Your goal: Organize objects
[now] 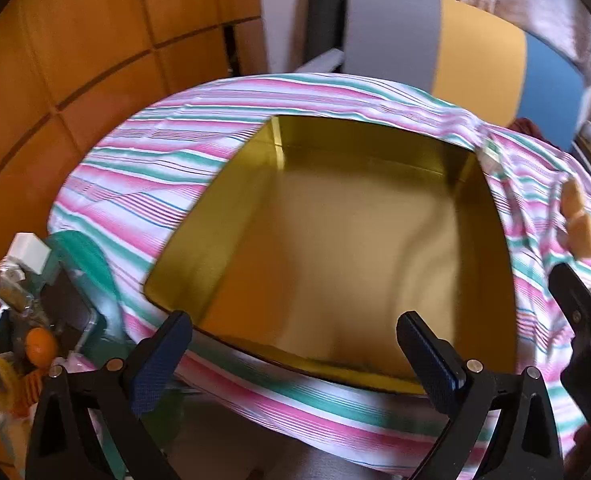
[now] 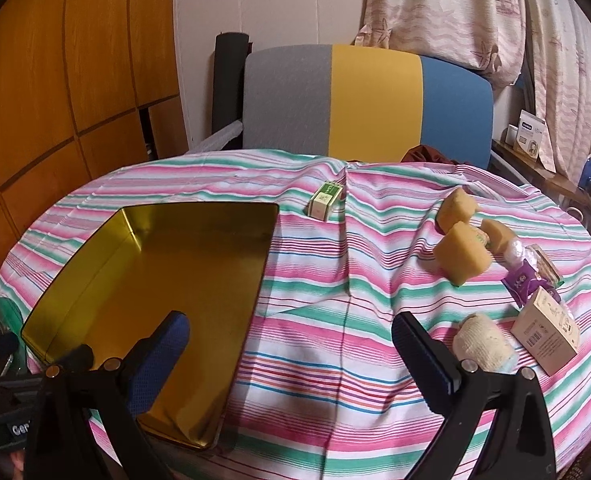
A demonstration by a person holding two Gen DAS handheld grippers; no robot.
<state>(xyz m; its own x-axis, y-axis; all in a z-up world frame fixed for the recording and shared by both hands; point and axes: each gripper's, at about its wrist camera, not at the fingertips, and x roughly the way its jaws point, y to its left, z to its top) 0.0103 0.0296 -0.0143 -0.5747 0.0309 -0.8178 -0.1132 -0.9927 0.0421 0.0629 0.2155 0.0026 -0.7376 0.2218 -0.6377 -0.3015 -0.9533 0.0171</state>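
Below left claw [image 1: 293, 334]: gold tin [image 1: 335, 240]; jaws spread, empty.

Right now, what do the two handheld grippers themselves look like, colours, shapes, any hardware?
Both look alike. The left gripper has a black plastic frame with triangular cut-outs, small round silver pivot pins, and two long flat fingers faced with dark blue textured pads. The right gripper shows the same black frame, silver pins and blue-padded fingers. No cables, markings or sleeves are visible.

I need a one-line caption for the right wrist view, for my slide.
Open right hand-held gripper over striped tablecloth, empty gold tin at left, small packages at right.
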